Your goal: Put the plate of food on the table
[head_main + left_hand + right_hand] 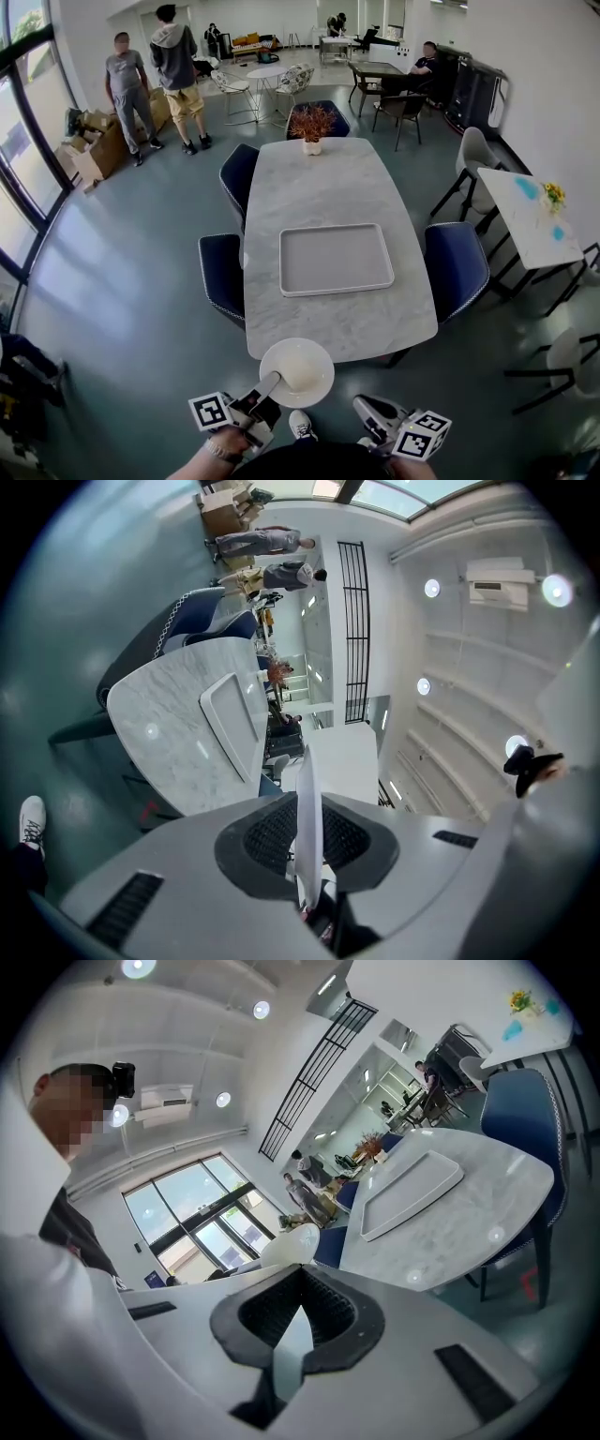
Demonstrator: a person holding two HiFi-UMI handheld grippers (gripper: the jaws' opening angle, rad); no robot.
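Observation:
A round white plate [298,371] hangs level at the near end of the marble table [328,187], partly over its front edge. I cannot make out food on it. My left gripper [271,381] is shut on the plate's left rim. In the left gripper view the plate [307,799] shows edge-on, pinched between the dark pads [267,836]. My right gripper [364,405] is to the right of the plate and apart from it, jaws together with nothing in them. In the right gripper view the plate [292,1244] shows just beyond the closed jaws of that gripper [300,1274].
A grey rectangular tray [336,260] lies mid-table and a potted plant [311,126] stands at the far end. Blue chairs [223,277] [457,267] flank the table. A white side table [530,217] is at the right. Two people [150,80] stand at the back left.

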